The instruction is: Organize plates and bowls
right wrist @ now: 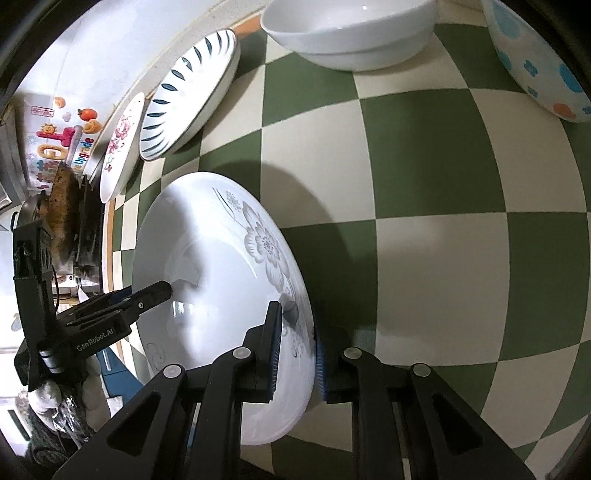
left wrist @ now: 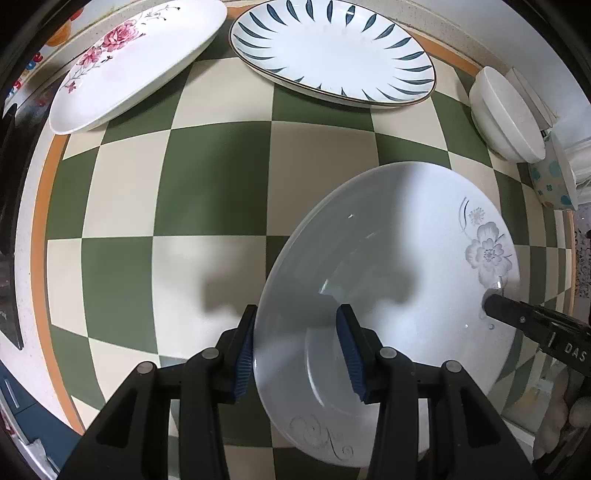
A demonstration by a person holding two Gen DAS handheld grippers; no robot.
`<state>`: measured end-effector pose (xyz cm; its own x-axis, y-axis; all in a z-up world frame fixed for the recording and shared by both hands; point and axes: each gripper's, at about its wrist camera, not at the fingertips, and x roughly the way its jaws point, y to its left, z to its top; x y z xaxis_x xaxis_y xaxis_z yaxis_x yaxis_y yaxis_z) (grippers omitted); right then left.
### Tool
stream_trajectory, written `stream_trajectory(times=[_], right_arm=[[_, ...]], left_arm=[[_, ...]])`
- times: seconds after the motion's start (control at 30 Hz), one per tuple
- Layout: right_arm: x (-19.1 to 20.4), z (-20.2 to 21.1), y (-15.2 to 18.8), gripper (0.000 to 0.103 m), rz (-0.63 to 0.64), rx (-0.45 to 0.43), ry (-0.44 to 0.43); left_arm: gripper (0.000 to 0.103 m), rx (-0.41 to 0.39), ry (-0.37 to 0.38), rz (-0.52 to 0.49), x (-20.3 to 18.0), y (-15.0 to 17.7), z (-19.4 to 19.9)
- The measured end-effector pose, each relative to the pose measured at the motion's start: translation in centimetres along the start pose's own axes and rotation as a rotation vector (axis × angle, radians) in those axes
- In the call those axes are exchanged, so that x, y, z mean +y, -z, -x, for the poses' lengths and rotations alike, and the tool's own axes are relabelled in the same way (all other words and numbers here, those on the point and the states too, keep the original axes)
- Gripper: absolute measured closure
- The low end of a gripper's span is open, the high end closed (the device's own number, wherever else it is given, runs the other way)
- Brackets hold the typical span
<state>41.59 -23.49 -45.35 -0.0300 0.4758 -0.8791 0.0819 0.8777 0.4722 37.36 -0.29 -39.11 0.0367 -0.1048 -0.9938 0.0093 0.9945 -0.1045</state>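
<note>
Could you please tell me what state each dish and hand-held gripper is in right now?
Grey-flower plate: gripped at opposite rims by both grippers.
Left hand-held gripper: shut on the plate's rim.
Right hand-held gripper: shut on the plate's rim.
Blue-leaf oval plate: lying on the checkered cloth.
Pink-flower oval plate: lying flat.
White bowls: stacked upright.

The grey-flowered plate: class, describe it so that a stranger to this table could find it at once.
On the green and cream checked tablecloth, look nearest the viewer, away from the two oval platters by the wall. The grey-flowered plate is round and white, pinched at opposite rims by the left tool and right tool; only its flowers are grey.
</note>
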Motion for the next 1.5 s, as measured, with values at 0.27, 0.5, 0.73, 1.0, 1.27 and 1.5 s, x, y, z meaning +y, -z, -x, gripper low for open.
stream_trajectory(times=[0.27,0.5,0.73,1.0,1.27,1.5], right_arm=[[4.2,6.6,-0.2,0.072,-0.018,-0.109,-0.035],[16.1,5.8,-7.0,0.056,0.138,-0.151,-0.144],[24.6,-1.5,-16.6,0.056,0.284,-0.133,-0.068],[27.6,-7.9,-23.7,0.056,0.355,-0.097,0.030],[27.7,-12.5,-26.9,0.056,0.353,-0.047,0.064],[28.5,-14.9,-27.9,0.072,0.367,0.008,0.036]], left_arm=[[0.060,-0.223,0.057,0.110,4.9,-1.5,10.9],[0.056,-0.281,-0.019,0.270,13.7,-7.1,12.5],[0.056,-0.233,-0.072,0.337,20.3,-11.3,9.0],[0.056,-0.176,-0.071,0.331,21.9,-13.9,5.1],[0.056,-0.138,-0.052,0.313,22.6,-14.5,3.2],[0.068,-0.134,0.003,0.334,23.6,-14.1,2.3]])
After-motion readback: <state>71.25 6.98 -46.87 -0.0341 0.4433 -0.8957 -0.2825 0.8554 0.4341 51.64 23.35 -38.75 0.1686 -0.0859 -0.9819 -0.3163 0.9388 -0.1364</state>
